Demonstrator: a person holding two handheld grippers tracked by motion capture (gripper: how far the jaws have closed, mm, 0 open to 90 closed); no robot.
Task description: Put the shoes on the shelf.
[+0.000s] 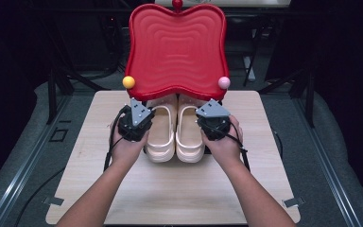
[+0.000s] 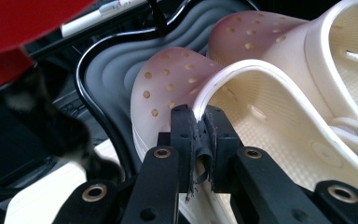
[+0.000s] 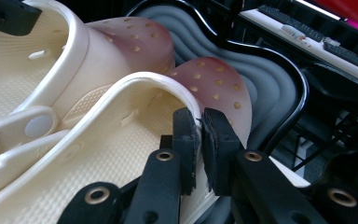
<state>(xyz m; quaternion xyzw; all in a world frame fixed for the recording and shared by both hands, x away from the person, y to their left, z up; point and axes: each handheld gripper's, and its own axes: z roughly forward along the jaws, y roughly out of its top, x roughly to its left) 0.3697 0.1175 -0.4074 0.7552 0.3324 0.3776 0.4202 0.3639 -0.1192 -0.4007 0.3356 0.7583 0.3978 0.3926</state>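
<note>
Pair of cream clogs, left clog [image 1: 160,135] and right clog [image 1: 190,135], side by side on desk [image 1: 90,156], toes under red tray [image 1: 176,47]; left gripper [image 2: 198,119] and right gripper [image 3: 199,122] each pinching an outer rim, apparently to move both together.

Count: two cream perforated foam clogs, left clog [image 1: 160,135] and right clog [image 1: 190,135]; one glossy red wavy-edged plastic tray [image 1: 177,49]; one black-rimmed grey ribbed tray [image 2: 107,70] beneath it. Three ball knobs on the red tray: yellow [image 1: 128,82], pink [image 1: 224,82], red [image 1: 177,4]. Two black two-jaw grippers, left gripper [image 1: 134,124] and right gripper [image 1: 213,122]; one light wooden desk [image 1: 179,189].
</note>
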